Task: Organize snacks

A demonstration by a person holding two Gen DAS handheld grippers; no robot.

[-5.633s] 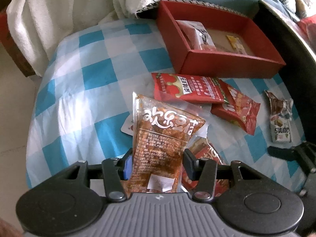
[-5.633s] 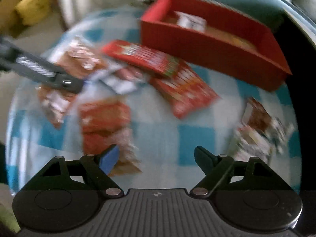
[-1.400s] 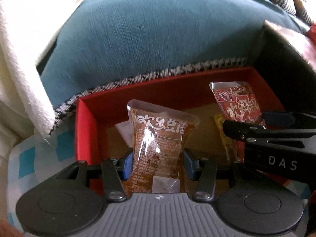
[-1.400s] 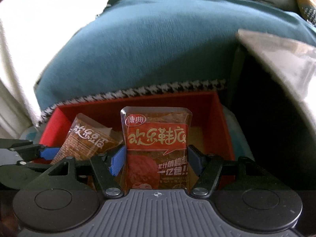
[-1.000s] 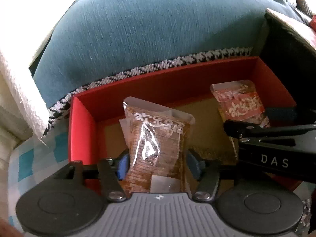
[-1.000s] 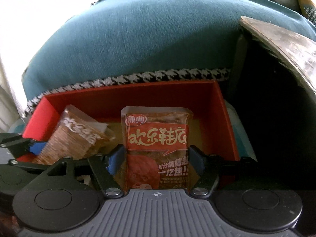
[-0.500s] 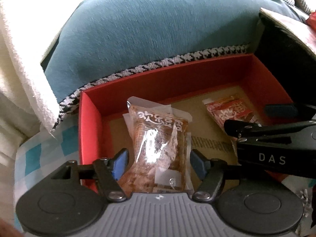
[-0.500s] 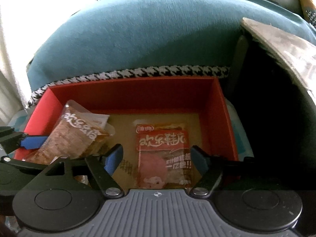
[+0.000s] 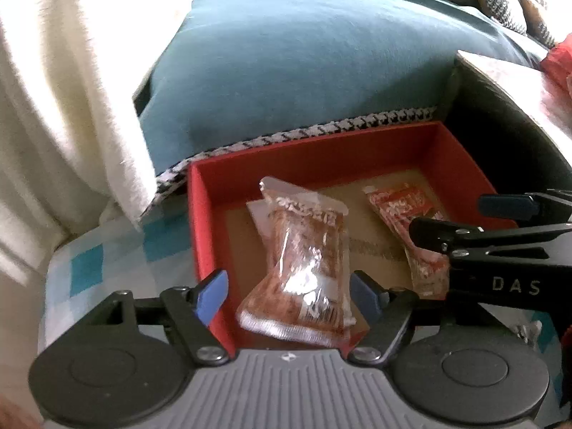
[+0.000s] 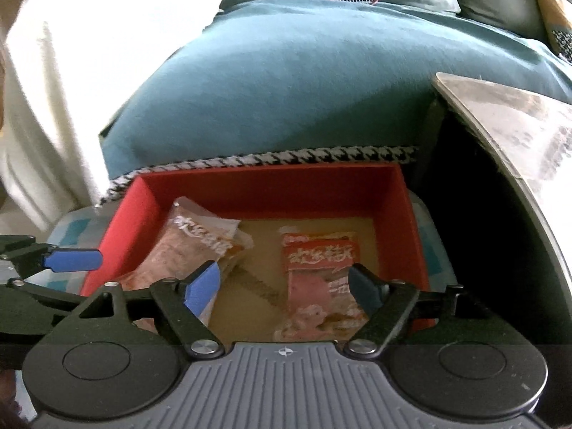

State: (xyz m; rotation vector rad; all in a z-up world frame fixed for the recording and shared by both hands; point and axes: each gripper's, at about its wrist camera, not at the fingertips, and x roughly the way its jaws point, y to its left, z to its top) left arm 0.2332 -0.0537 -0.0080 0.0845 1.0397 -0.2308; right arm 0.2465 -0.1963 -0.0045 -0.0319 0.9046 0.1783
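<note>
Since a second ago, both packets dropped free into the red box (image 9: 200, 221). Now lying inside at the left: brown snack packet (image 9: 304, 268), between the pads of the left tool (image 9: 291, 298) but untouched, jaws opening. Resting flat toward the right (on the cardboard floor): red snack packet (image 10: 318, 271), under the right tool (image 10: 286, 286), jaws likewise opening, clamping nothing. Box sitting on the checked desk (image 9: 89, 268), against a teal cushion (image 9: 304, 71).

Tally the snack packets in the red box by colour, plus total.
Brown packet: 1
Red packet: 1
White packet, mostly hidden under the brown one: 1
Total in the red box: 3
</note>
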